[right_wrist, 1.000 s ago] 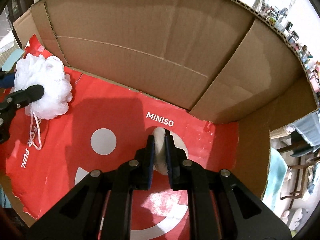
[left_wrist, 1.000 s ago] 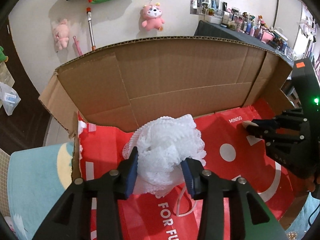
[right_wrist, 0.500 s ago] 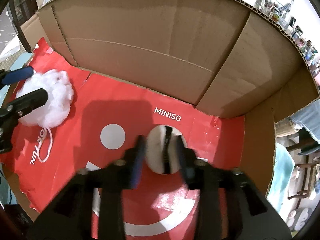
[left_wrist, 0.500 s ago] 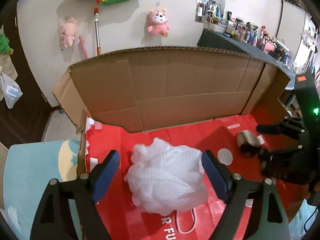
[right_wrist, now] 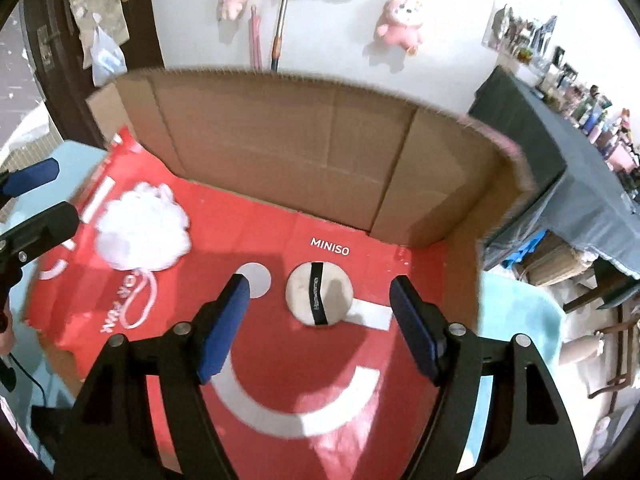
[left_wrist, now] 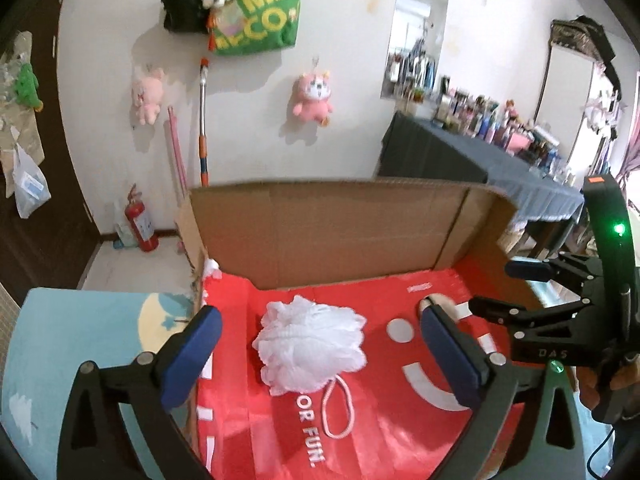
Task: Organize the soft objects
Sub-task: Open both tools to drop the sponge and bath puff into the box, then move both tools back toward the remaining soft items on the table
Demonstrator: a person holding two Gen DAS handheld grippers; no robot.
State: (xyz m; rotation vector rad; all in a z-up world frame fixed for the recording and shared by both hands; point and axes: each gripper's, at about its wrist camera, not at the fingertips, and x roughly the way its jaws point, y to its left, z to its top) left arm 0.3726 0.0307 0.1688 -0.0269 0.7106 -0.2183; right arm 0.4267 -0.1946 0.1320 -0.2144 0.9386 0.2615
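A white mesh bath pouf lies on the red Miniso bag that lines the cardboard box floor. Its cord loop trails toward me. My left gripper hangs above it, jaws wide and still opening, touching nothing. A round beige powder puff with a black band lies flat near the MINISO lettering. My right gripper is above it, jaws opening, pads clear of the puff. In the left wrist view the powder puff is mostly hidden behind my own finger.
Tall cardboard walls close the box at the back and right. A pale blue mat lies left of the box. Behind stand a dark table crowded with bottles, a fire extinguisher and a wall with hanging plush toys.
Both grippers have let go and risen: the left released the pouf, the right released the powder puff, which now lies flat. Both sets of jaws have spread wide.
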